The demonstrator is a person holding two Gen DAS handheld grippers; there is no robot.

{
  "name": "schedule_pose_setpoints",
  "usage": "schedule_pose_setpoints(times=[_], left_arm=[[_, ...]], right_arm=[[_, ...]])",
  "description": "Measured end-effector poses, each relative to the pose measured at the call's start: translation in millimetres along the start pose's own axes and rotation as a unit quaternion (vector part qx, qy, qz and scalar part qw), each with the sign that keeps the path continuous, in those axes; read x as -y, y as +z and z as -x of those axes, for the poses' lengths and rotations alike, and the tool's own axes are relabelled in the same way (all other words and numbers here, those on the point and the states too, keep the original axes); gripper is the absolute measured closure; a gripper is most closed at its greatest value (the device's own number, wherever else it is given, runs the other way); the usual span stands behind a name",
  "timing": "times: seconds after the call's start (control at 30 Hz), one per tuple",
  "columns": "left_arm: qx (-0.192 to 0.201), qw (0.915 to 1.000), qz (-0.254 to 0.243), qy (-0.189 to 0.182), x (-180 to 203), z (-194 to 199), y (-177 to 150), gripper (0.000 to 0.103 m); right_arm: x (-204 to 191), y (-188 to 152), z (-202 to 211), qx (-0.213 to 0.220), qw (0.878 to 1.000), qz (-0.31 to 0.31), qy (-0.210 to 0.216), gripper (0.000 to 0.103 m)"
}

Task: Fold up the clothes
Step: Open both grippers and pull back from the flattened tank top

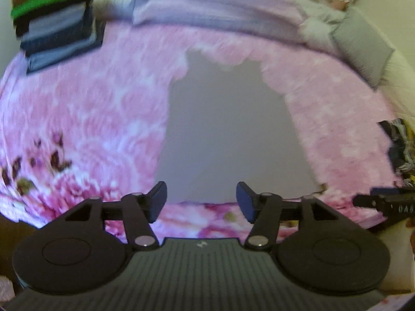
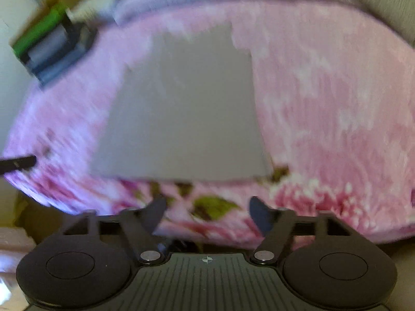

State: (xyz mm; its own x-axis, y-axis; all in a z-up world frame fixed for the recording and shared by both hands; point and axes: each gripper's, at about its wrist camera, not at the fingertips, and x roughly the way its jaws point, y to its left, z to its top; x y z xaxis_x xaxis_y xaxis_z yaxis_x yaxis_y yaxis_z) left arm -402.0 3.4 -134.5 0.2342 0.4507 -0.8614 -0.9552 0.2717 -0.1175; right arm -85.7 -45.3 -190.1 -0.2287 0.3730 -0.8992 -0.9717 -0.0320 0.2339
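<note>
Left wrist view: left claw [image 1: 201,198] spread wide, nothing between the pads, hanging above the near edge of a grey garment [image 1: 228,129]. Right wrist view: right claw [image 2: 207,215] spread wide too, empty, above the same near hem. Garment lying flat and smooth in the middle of a bed with a pink flowered blanket [image 1: 85,108], already narrowed to a long shape, far end a little ragged against the pile. Stack of folded clothes [image 1: 55,29] at the far left corner, well apart from the garment; grey pillow [image 1: 363,46] at the far right.

Probably between two folds. For a good next fold:
- Lower both claws to the two near corners together, one each side.
- Pinch only the garment layers, not the fluffy blanket under them.
- Lift level, carry the hem toward the far end, keep the side edges aligned.
- Lay down slowly, release only when flat.

Pictures blurred; fabric seams not readable.
</note>
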Motion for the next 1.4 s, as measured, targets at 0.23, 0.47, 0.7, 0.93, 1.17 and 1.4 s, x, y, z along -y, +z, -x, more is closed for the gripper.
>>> schedule_pose_setpoints(times=[0.23,0.47,0.7,0.93,1.17,1.4], left_arm=[[0.011,0.9997,-0.023,0.002,32,62,-8,0.038],[-0.001,0.9990,-0.044,-0.002,51,90,-34,0.036],[-0.012,0.9979,-0.063,-0.005,64,103,-52,0.035],[-0.012,0.9976,-0.068,-0.001,67,106,-55,0.034],[-0.019,0.9976,-0.067,0.002,67,105,-55,0.034],[-0.024,0.9973,-0.069,0.003,68,102,-52,0.034]], right_arm=[[-34,10,87,0.064,0.997,0.028,0.009,0.028],[-46,-19,123,0.053,0.998,0.008,0.023,0.028],[-57,-45,135,0.031,0.999,0.032,0.004,0.028],[-56,-54,136,0.021,0.999,0.035,-0.005,0.028],[-57,-54,133,0.013,0.999,0.039,-0.006,0.028],[-58,-52,131,0.011,0.999,0.042,-0.006,0.028]])
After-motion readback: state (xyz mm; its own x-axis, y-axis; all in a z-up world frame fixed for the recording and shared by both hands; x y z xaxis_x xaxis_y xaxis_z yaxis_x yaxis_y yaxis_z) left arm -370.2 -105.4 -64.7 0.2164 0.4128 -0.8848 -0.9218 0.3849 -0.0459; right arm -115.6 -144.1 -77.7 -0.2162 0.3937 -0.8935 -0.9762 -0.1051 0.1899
